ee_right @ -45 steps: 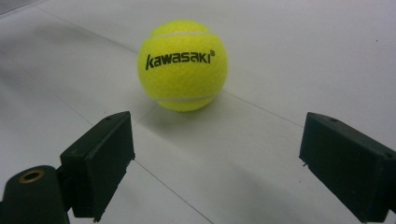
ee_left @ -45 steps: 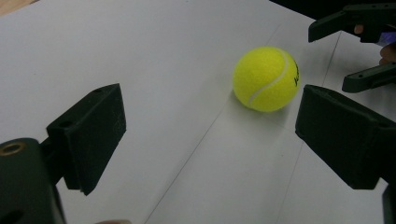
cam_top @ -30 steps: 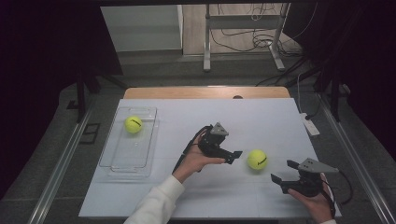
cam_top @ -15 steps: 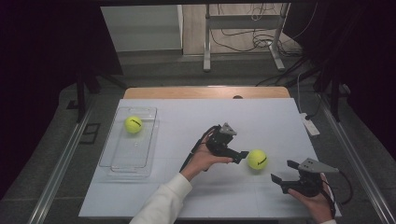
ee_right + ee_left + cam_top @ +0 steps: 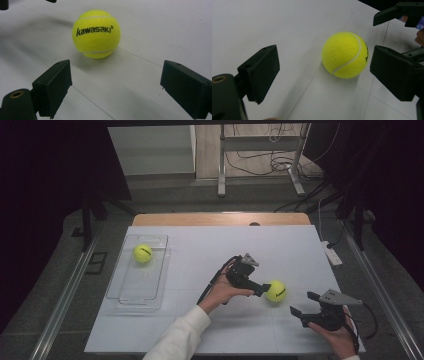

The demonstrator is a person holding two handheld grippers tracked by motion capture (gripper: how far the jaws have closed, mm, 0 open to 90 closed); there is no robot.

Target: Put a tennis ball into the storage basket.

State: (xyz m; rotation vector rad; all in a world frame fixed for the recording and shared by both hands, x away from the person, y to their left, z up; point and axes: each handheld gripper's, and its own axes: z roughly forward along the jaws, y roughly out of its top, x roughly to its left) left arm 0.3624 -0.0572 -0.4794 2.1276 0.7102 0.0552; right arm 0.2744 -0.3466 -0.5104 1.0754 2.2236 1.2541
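Ball: fuzzy yellow felt tennis ball (image 5: 344,54) lying on the smooth white worktop (image 5: 200,255).
Left gripper (image 5: 324,72): jaws gaping wide, flanking the ball.
Right gripper (image 5: 115,87): jaws standing wide, gripping nothing.

The fuzzy yellow-green tennis ball (image 5: 276,291) rests on the white tabletop (image 5: 200,245), right of centre and towards the near edge. A white curved seam loops across its felt, and black lettering reading "kawasaki" runs along the side seen in the right gripper view (image 5: 96,33). It sits free, casting a soft shadow beneath (image 5: 345,54).
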